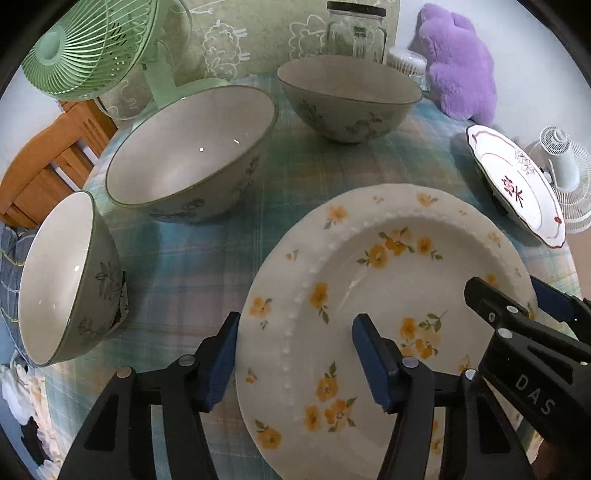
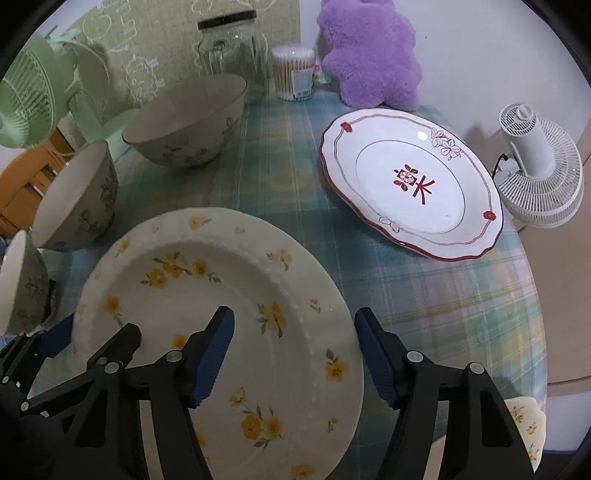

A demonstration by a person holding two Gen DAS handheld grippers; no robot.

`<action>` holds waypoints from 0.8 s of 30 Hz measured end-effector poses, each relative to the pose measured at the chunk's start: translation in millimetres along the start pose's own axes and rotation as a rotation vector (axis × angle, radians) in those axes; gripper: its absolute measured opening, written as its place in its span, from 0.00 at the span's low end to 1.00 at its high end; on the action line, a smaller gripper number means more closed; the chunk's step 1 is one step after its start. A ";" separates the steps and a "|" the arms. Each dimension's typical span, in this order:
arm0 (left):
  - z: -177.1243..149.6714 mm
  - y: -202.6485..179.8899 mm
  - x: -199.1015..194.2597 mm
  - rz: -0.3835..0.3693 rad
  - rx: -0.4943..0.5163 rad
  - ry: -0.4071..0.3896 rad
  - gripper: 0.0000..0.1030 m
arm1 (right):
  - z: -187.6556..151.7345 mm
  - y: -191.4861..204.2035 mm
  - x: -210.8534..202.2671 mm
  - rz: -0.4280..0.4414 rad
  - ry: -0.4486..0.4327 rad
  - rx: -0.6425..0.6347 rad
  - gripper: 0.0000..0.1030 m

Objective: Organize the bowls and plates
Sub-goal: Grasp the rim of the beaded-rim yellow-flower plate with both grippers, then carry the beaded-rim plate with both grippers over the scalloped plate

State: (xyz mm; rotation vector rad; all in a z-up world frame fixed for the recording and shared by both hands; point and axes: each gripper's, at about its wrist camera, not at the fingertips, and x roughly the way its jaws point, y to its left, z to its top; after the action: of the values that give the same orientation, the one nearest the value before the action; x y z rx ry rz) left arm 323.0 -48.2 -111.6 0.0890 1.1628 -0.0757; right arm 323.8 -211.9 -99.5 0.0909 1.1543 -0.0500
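A: Where is the plate?

B: The yellow plate (image 1: 369, 314) lies flat on the worktop (image 1: 207, 258), face up. It is round, so it has no long axis to speak of. In my left view it fills the 5 o'clock part.

A: And your claws?

B: My left claw (image 1: 293, 363) is spread wide, its jaws straddling the plate's left rim: one pad outside the edge, the other over the well. I cannot tell if either pad touches the plate. My right claw (image 2: 293, 362) is wide too, straddling the right rim the same way. Neither holds anything.

A: The other dishes?

B: In my right view the red plate (image 2: 410, 184) sits at 1 o'clock, apart from the yellow one, its oval lying from 10 to 4 o'clock. Three bowls stand in an arc: the far bowl (image 1: 349, 98) at 12 in my left view, the middle bowl (image 1: 192, 151) at 10, the near bowl (image 1: 66, 277) at 9. All are mouth up.

A: Anything behind?

B: A green fan (image 1: 88, 44), a jar (image 1: 356, 33), a purple plush (image 1: 458, 62) and a white fan (image 2: 539, 162).
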 end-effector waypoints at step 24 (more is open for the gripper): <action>-26.7 11.1 -18.6 0.002 -0.007 0.026 0.60 | -24.8 12.8 -5.9 0.000 0.085 -0.017 0.67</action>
State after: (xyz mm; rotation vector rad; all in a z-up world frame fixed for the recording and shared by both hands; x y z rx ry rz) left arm 292.5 -34.0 -104.8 0.0854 1.1885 -0.0688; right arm 299.9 -196.8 -103.5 0.0784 1.2395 -0.0370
